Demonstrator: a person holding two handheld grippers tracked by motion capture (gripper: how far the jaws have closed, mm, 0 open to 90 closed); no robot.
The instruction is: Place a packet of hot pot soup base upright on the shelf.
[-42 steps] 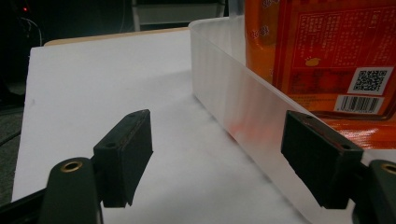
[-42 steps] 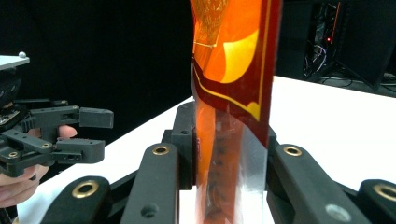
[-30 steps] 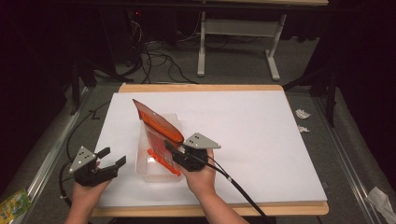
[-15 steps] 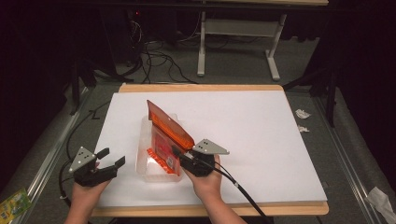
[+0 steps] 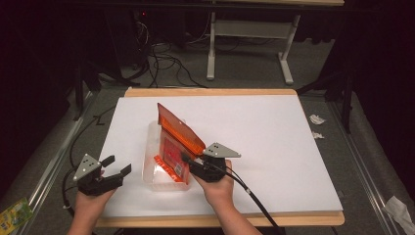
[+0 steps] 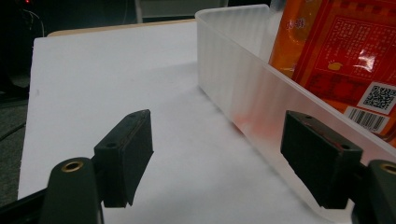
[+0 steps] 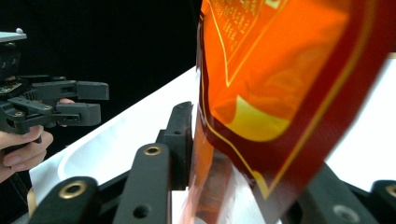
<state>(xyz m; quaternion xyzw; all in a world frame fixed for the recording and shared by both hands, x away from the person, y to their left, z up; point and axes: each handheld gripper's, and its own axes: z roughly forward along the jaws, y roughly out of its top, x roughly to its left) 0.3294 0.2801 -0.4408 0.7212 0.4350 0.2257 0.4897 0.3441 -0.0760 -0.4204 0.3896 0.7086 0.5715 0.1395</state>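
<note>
Two orange packets (image 5: 176,142) sit in the clear bin (image 5: 150,142); the right gripper (image 5: 188,160), jaws just opening around one, must withdraw, while the left gripper (image 5: 120,166) idles open, empty.

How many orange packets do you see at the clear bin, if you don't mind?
2: one packet lies flat inside the bin, and another stands tilted above it, between the right gripper's jaws. More may be hidden underneath.
</note>
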